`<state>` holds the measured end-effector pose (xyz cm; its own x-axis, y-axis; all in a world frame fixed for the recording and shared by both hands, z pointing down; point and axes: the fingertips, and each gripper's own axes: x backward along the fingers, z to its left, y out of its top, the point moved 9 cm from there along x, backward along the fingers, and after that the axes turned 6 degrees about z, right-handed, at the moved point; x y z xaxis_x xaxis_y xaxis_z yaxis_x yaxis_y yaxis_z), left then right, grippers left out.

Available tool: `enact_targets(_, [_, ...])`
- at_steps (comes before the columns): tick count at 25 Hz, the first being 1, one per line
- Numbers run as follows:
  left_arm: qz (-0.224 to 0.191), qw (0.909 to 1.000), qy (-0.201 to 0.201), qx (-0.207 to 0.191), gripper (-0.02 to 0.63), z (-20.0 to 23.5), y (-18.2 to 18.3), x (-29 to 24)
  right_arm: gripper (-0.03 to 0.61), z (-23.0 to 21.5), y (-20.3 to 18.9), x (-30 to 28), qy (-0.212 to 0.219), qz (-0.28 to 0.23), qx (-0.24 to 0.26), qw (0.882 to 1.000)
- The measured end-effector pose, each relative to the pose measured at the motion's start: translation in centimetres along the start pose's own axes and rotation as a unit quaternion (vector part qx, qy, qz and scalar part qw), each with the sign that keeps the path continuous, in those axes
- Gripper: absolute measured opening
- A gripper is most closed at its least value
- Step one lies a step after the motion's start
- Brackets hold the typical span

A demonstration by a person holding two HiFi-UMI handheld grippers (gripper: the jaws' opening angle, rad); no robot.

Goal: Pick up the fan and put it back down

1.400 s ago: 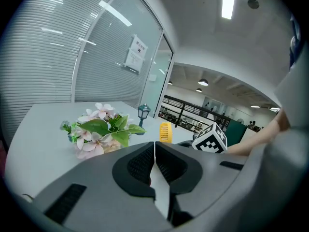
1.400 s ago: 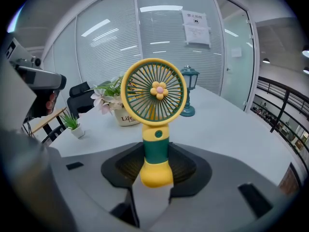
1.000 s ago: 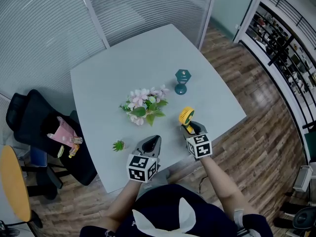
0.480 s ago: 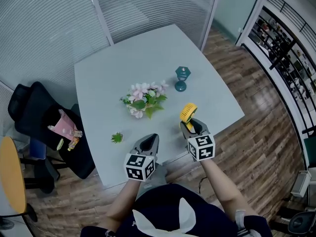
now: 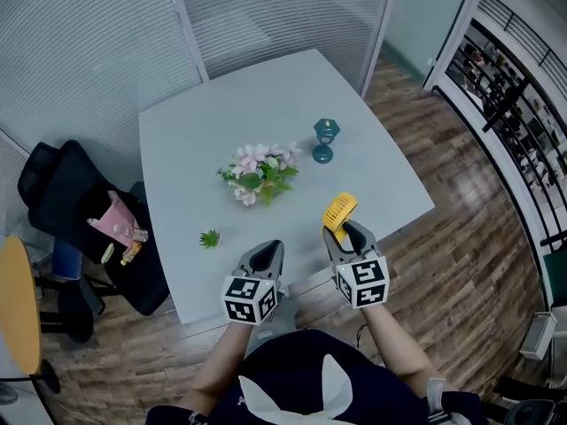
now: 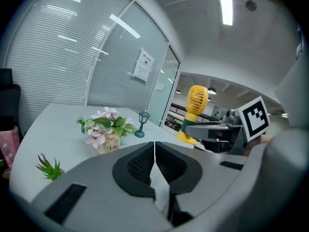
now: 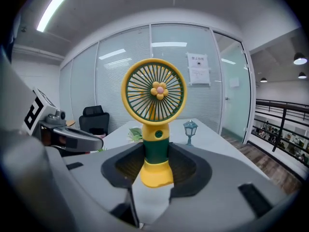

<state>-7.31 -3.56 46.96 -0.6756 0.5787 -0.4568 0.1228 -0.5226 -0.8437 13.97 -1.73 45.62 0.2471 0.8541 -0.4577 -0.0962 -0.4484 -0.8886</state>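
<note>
A small yellow fan (image 7: 155, 122) with a green neck and a flower at its hub stands upright between the jaws of my right gripper (image 7: 154, 166), which is shut on the green and yellow stem. In the head view the fan (image 5: 339, 212) is lifted above the table's near edge, held by the right gripper (image 5: 341, 235). My left gripper (image 5: 266, 257) hovers to the left of it over the near edge, jaws shut and empty. From the left gripper (image 6: 154, 163) view the fan (image 6: 195, 111) shows at the right, clear of the table.
On the pale table (image 5: 204, 131) stand a pot of pink flowers (image 5: 258, 173), a small teal lantern (image 5: 325, 141) and a tiny green plant (image 5: 209, 238). A black chair (image 5: 80, 228) holding a pink bag stands at the left. Glass walls run behind; wooden floor lies to the right.
The right gripper has risen with the fan, lifting it off the table. The left gripper has shifted a little.
</note>
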Motion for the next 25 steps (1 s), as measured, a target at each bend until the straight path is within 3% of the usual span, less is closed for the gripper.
enact_targets(13, [-0.006,1.0000,-0.003,-0.004,0.026,-1.9,-1.9,2.3,0.161,3.0,0.1,4.7,0.011,-0.034,-0.021,0.999])
enact_targets(25, [-0.004,1.0000,0.001,-0.006,0.026,-2.0,-2.5,3.6,0.161,3.8,0.1,5.5,0.015,-0.041,-0.031,0.999])
